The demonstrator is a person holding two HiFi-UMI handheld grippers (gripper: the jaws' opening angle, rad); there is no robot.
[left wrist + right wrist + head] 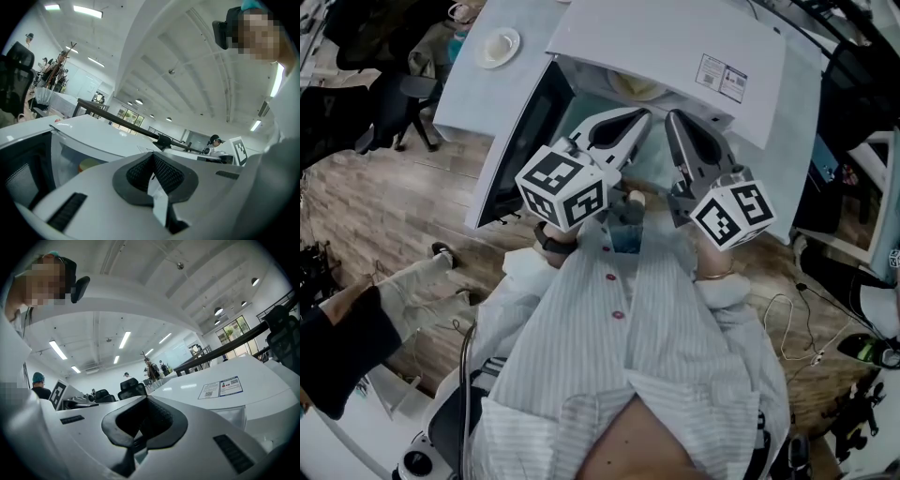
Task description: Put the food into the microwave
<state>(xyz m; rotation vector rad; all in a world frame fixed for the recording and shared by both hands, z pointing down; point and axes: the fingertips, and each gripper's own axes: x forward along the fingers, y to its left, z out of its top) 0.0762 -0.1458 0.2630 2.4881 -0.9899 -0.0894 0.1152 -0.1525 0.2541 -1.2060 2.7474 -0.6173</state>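
Observation:
A white microwave [675,42] stands in front of me with its door [523,141] swung open to the left. Inside lies a pale plate of food [635,87], which shows as a yellowish shape [89,164] through the opening in the left gripper view. My left gripper [639,116] and right gripper [672,116] are held side by side at my chest, pointing at the cavity, short of it. Both have their jaws together with nothing between them. The left gripper [152,157] and right gripper [147,400] tips meet in their own views. The microwave's label [225,386] is at the right.
A small white dish [498,45] sits on the white table [464,84] left of the microwave. A dark office chair [398,103] stands on the wooden floor at left. Another person's leg and shoe [417,277] are at lower left; cables [797,333] lie at right.

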